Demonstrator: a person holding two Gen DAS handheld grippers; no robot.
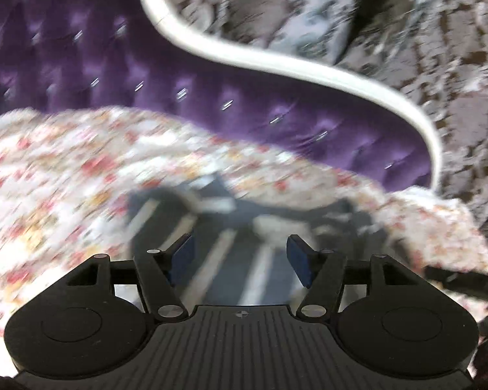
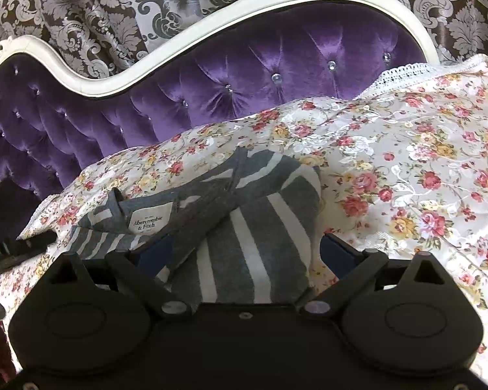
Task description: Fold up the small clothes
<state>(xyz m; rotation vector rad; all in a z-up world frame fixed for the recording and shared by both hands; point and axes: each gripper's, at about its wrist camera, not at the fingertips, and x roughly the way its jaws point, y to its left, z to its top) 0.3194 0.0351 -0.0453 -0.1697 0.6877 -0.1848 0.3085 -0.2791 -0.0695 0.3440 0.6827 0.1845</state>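
A grey and white striped garment [image 2: 270, 195] lies partly folded on the floral bedspread [image 2: 406, 162], its neck label [image 2: 148, 221] facing up at the left. My right gripper [image 2: 247, 252] is open, low over the near end of the garment, with the cloth lying between its wide jaws; the right pad [image 2: 338, 250] stands clear of the cloth edge. The left wrist view is motion-blurred. There my left gripper [image 1: 240, 256] is open above the striped garment [image 1: 166, 208], with nothing gripped between its blue pads [image 1: 183, 253].
A purple tufted headboard [image 2: 260, 74] with a white curved frame [image 2: 185, 42] rises behind the bed. Patterned curtains [image 2: 81, 6] hang beyond it. The floral bedspread [image 1: 65, 169] spreads to both sides of the garment. A dark object [image 2: 19, 247] shows at the left edge.
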